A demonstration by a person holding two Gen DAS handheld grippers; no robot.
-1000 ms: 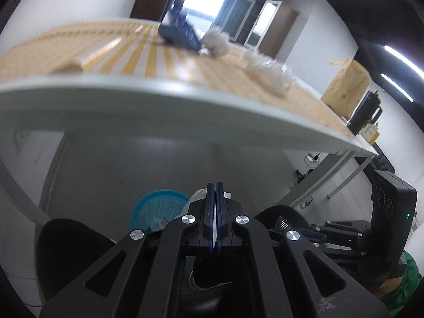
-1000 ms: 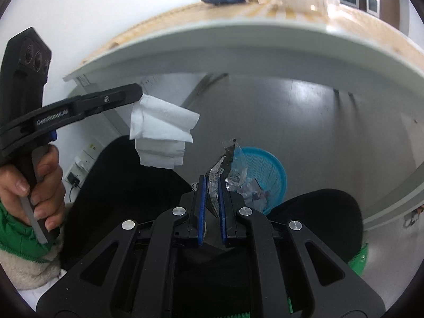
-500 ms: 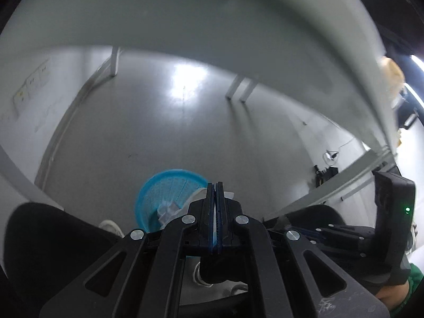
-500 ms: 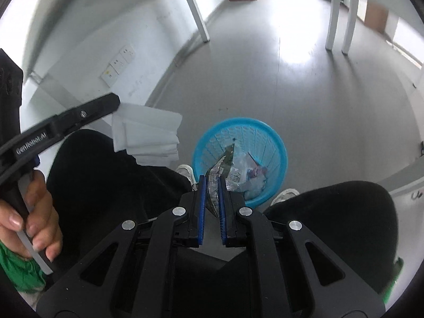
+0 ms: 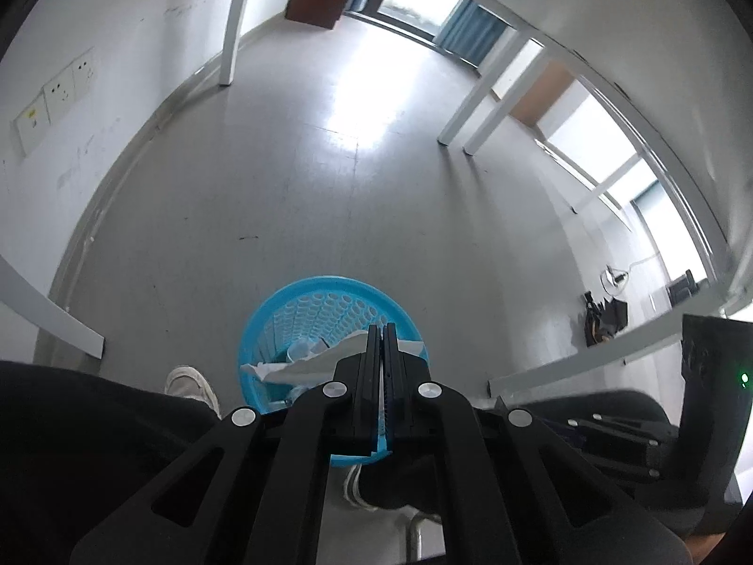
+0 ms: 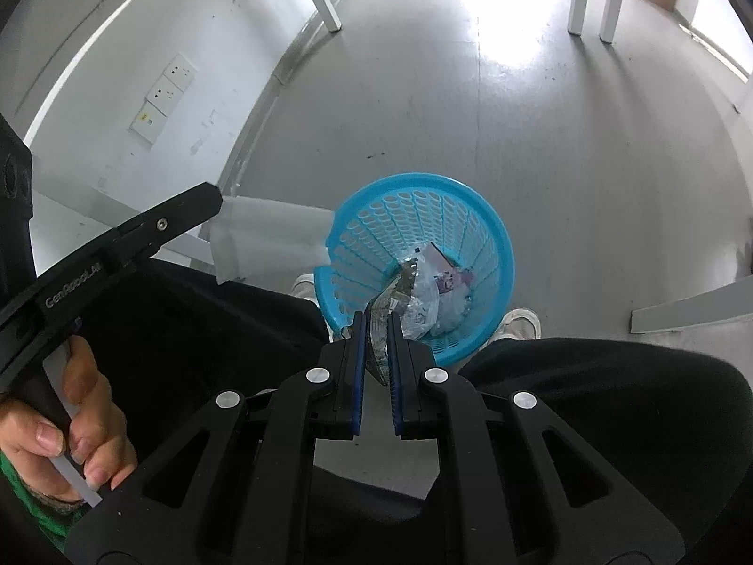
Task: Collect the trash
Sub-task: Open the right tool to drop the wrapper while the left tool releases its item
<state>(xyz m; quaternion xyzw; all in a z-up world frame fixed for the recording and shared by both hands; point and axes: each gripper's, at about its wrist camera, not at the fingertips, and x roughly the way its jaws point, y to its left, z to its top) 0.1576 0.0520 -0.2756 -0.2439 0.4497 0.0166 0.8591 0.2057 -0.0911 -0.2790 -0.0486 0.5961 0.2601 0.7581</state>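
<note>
As I sat with my knees apart and both tools pointed steeply at the floor, my right gripper (image 6: pixel 375 329) was clenched on a crinkled foil wrapper (image 6: pixel 382 325), its loose end sticking up between the blue pads. My left gripper (image 5: pixel 382 336) was clamped tight on a folded white tissue (image 6: pixel 268 235), which hung out sideways from the closed tips. In the right wrist view my left hand (image 6: pixel 61 428) showed at the edge, fingers wrapped round the handle, a green cuff at the wrist.

Just beyond both sets of tips stood a blue plastic basket (image 6: pixel 489 235) on the grey floor between my shoes, with clear and printed wrappers already lying in its bottom. The foil wrapper sat over the basket's near half; the tissue hung at its left rim, partly outside as that view showed it.

To drop cleanly, I judged I should bring the tissue further over the opening and lower both tools before letting go, since light paper could drift past the rim.

Further off were white table legs, wall sockets, and bright daylight glaring on the floor.
</note>
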